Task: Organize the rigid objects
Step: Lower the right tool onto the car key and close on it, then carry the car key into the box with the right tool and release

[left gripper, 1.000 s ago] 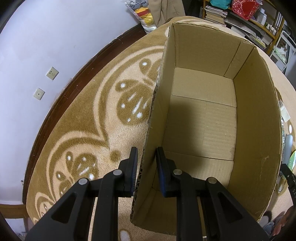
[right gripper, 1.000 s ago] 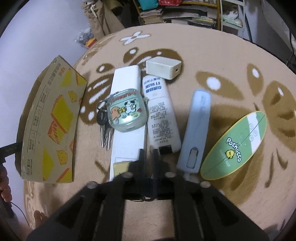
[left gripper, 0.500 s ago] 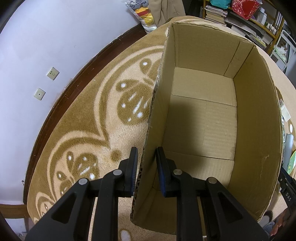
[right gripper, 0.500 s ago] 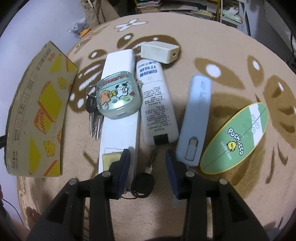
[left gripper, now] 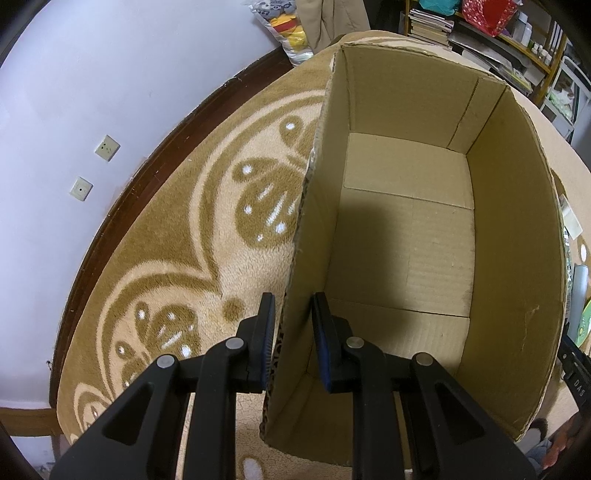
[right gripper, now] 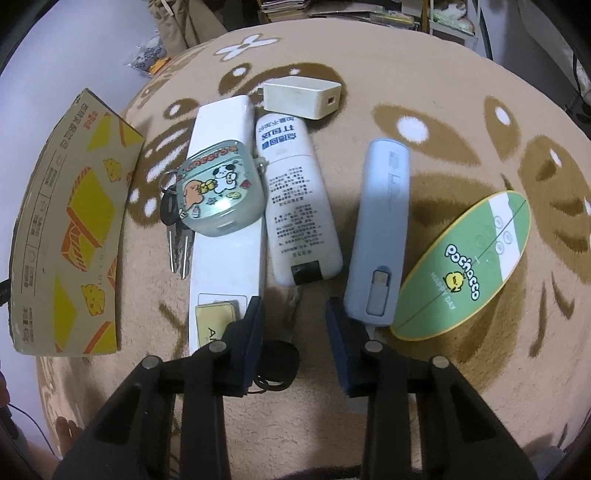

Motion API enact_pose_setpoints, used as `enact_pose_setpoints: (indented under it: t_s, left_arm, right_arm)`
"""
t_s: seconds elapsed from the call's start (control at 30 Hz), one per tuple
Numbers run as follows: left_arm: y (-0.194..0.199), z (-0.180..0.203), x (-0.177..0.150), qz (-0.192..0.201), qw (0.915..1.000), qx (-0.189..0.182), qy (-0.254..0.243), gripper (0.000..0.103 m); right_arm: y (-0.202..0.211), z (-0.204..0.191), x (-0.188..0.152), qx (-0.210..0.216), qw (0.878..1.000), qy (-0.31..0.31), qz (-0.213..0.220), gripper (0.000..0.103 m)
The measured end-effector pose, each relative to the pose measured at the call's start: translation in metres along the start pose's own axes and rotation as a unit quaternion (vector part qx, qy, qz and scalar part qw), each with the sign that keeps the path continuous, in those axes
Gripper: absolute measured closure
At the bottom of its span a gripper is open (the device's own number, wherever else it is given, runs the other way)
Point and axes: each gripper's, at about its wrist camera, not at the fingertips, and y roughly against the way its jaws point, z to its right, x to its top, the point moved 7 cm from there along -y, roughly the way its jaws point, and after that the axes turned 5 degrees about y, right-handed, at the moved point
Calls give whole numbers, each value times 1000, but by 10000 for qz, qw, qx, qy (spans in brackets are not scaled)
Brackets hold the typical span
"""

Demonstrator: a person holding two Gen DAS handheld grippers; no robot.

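An empty cardboard box (left gripper: 406, 236) stands on the rug; my left gripper (left gripper: 293, 336) is shut on its near left wall. In the right wrist view the box (right gripper: 70, 229) lies left of a row of objects: a long white bar (right gripper: 221, 206) with a cartoon earbud case (right gripper: 218, 192) and keys (right gripper: 177, 236) on it, a white tube (right gripper: 295, 184), a white charger (right gripper: 301, 98), a pale blue case (right gripper: 382, 229) and a green oval card (right gripper: 469, 266). My right gripper (right gripper: 295, 314) is open above a black key (right gripper: 277, 360).
A tan patterned rug (left gripper: 177, 243) covers the floor up to a dark baseboard and lilac wall (left gripper: 92, 92). Shelves with books and clutter (left gripper: 480, 22) stand at the far end. A bare foot (right gripper: 68, 435) shows at the lower left.
My right gripper went from shut to wide open and let the black key drop onto the rug by the tube. The left gripper and box have not moved.
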Motion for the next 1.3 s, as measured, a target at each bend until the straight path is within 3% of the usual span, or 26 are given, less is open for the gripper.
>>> enact_pose_setpoints:
  t_s: [0.07, 0.33, 0.4, 0.47, 0.9, 1.3]
  left_arm:
    - [0, 0, 0, -1, 10000, -4, 6, 83]
    - [0, 0, -1, 5, 10000, 8, -3, 83]
    - [-1, 0, -1, 1, 10000, 9, -3, 83]
    - [-1, 0, -1, -1, 10000, 10, -2, 83]
    - [0, -5, 0, -24, 9998, -62, 207, 85]
    - [1, -3, -1, -25, 9999, -15, 167, 85]
  right_arm:
    - [-6, 2, -1, -181, 9997, 73, -145, 73]
    - [-12, 0, -7, -296, 9988, 175, -357, 75]
    - [-15, -6, -8, -483, 9973, 414, -369, 93]
    - [-14, -11, -11, -596, 9960, 589, -311, 94]
    - [31, -17, 16, -616, 9928, 496, 895, 94]
    - [104, -44, 37, -291, 9806, 830, 1753, 94]
